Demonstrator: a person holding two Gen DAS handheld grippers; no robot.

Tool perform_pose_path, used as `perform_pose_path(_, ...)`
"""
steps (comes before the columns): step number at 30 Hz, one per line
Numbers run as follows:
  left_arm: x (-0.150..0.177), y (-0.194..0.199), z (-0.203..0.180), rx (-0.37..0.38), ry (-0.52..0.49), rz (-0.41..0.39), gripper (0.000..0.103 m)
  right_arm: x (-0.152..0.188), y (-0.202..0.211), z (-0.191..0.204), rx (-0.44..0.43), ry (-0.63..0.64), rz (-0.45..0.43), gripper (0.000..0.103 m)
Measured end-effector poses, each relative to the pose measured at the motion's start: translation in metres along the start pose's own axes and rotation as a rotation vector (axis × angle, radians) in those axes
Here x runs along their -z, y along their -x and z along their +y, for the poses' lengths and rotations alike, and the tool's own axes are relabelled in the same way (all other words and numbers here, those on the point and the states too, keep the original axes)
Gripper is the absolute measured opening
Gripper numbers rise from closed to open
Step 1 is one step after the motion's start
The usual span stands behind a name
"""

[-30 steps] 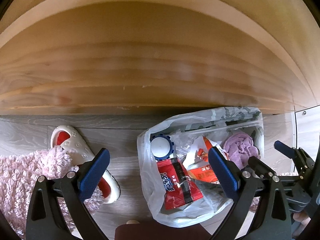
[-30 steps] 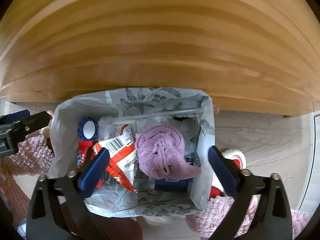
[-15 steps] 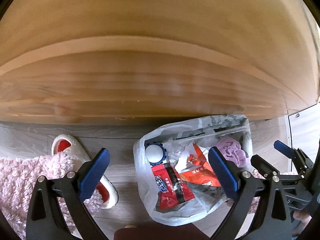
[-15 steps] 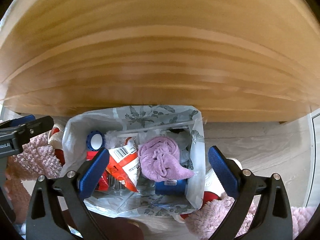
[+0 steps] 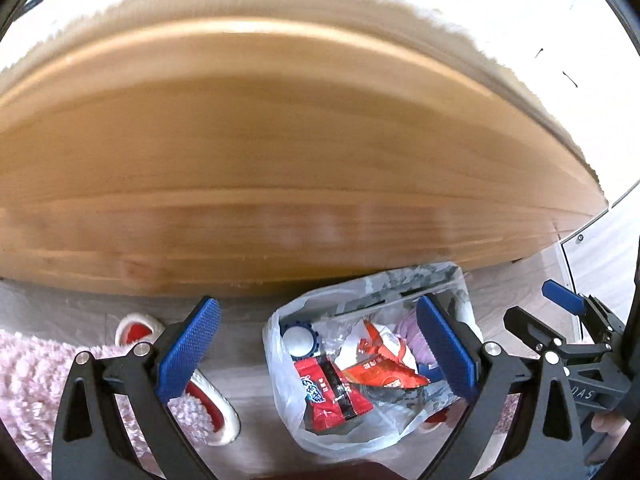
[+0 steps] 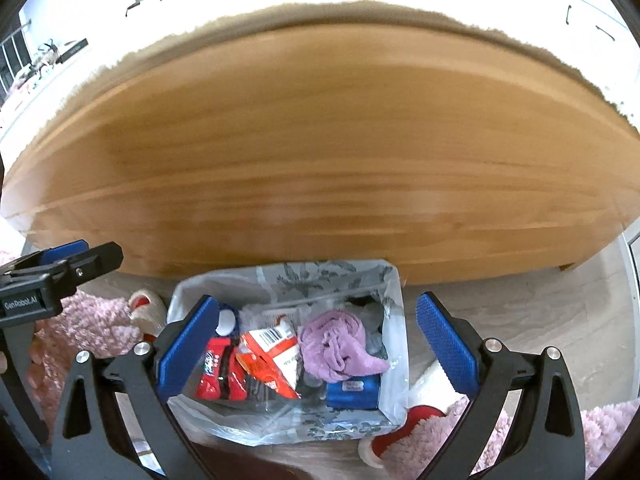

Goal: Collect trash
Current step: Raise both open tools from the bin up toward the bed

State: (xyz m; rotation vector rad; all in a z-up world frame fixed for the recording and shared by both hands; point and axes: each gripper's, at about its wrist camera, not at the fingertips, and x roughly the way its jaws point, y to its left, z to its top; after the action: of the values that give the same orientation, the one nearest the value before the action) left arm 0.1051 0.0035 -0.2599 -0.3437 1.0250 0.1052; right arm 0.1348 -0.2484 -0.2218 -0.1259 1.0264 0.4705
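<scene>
Room: grey wood-look floor (image 6: pixel 520 320); big light-brown wooden panel (image 6: pixel 320 152) fills the upper view in both cams, blurred, bright white above it.
Bag: thin translucent plastic bag w/ grey floral print (image 6: pixel 320 280) (image 5: pixel 288 400) on the floor, just in front of the panel's lower edge, mouth open upward.
Trash in bag: red snack wrapper w/ black stripe (image 5: pixel 328 396) (image 6: pixel 218 372); orange-red & white wrapper w/ barcode (image 6: pixel 272 350) (image 5: pixel 380 364); crumpled lilac cloth (image 6: pixel 334 344); small blue packet (image 6: pixel 354 390) below the cloth; blue-rimmed white round lid (image 5: pixel 300 338) at the bag's left side.
Beside bag: white clog slipper w/ red lining (image 5: pixel 208 400) to its left, partly on a fluffy pink rug (image 5: pixel 32 380); second slipper (image 6: pixel 424 396) to its right, touching more pink rug.
Left gripper (image 5: pixel 316 352): blue pads spread wide, nothing between them; above the bag's left part.
Right gripper (image 6: pixel 316 350): also spread wide, empty, over the bag, not touching it; seen at right edge of left cam.
</scene>
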Motion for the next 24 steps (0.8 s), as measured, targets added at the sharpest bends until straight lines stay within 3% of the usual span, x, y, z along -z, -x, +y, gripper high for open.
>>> perform_pose_path(9, -0.016, 0.048, -0.026, 0.017, -0.108, -0.16, 0.095, -0.017, 0.031, 0.007, -0.022, 0.012, -0.134, 0.095)
perform_pose_path(24, -0.036, 0.09, -0.044, 0.05, -0.14, -0.299, 0.095, -0.052, 0.084, -0.004, -0.013, -0.024, -0.396, 0.095)
